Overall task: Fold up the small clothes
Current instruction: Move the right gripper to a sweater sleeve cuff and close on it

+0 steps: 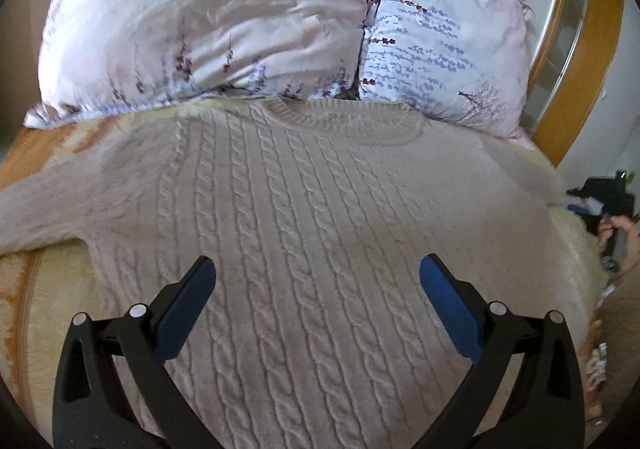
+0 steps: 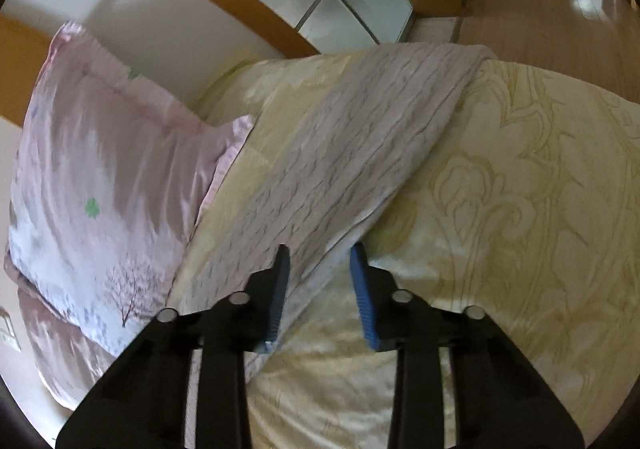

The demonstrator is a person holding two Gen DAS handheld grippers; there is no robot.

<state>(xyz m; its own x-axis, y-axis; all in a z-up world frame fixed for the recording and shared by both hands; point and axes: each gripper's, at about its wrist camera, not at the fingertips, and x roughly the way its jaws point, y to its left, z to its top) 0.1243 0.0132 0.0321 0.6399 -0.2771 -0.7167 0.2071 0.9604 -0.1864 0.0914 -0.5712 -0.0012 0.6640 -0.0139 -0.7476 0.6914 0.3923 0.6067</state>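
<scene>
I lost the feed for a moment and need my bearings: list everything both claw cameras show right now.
sweater: one, beige cable-knit, spread flat on the bed, collar toward the pillows
sleeve: one, beige, stretched across the blanket
pillows: two, pink-white floral, at the head of the bed
blanket: one, yellow patterned, under the sweater
headboard: one, orange wood, behind the pillows
left claw: open above the sweater body, empty
right claw: partly closed around the sleeve edge; grip not certain
</scene>
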